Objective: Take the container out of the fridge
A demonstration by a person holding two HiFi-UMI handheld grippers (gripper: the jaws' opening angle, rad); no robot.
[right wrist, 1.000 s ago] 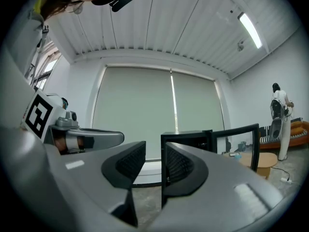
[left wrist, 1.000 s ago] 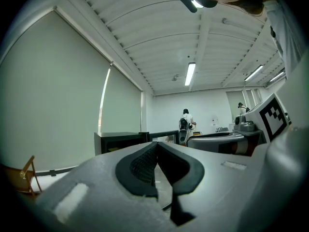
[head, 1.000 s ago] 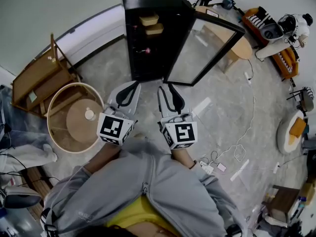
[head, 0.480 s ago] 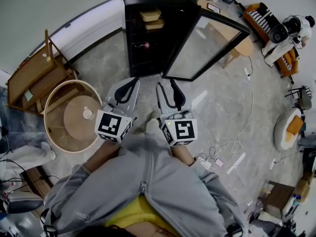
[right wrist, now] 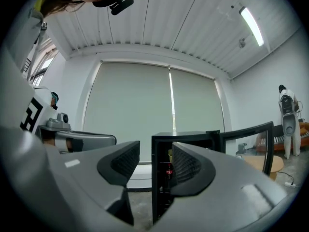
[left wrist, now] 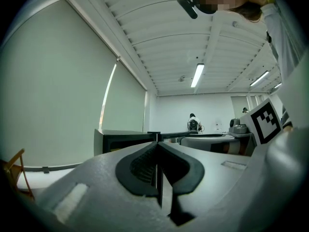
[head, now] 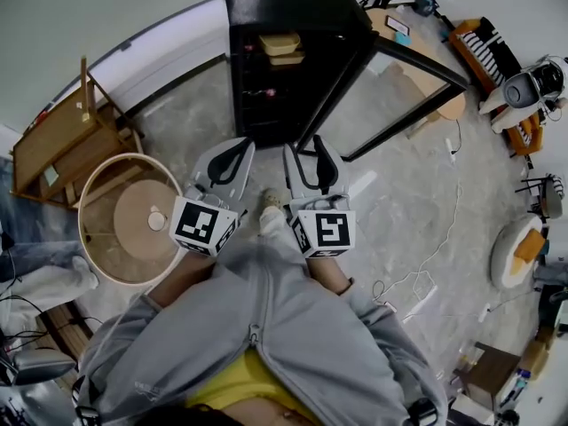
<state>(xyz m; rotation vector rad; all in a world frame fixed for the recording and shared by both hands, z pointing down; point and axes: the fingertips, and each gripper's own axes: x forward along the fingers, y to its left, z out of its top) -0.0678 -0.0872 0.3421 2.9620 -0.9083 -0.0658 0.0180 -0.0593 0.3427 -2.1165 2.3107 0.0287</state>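
A black fridge (head: 266, 78) stands ahead with its glass door (head: 399, 91) swung open to the right. Two tan containers (head: 280, 44) sit stacked on an upper shelf, and a small red thing (head: 264, 90) lies lower down. My left gripper (head: 238, 147) is shut and empty, held in front of the fridge's foot. My right gripper (head: 306, 146) is beside it, its jaws opening with nothing between them. In the right gripper view the right gripper (right wrist: 155, 153) frames the fridge (right wrist: 188, 138) interior. The left gripper view shows the left gripper (left wrist: 157, 146) with its pads together.
A round wooden tub (head: 133, 216) and a wooden rack (head: 67, 136) stand to the left. Behind the door is a round wooden table (head: 444, 100). Cables (head: 426, 264) trail over the floor at the right, near a white robot (head: 532, 82). A shoe (head: 271, 204) shows between the grippers.
The glass door has swung wider to the right. The right gripper's jaws have spread apart. Both grippers stay in front of the fridge.
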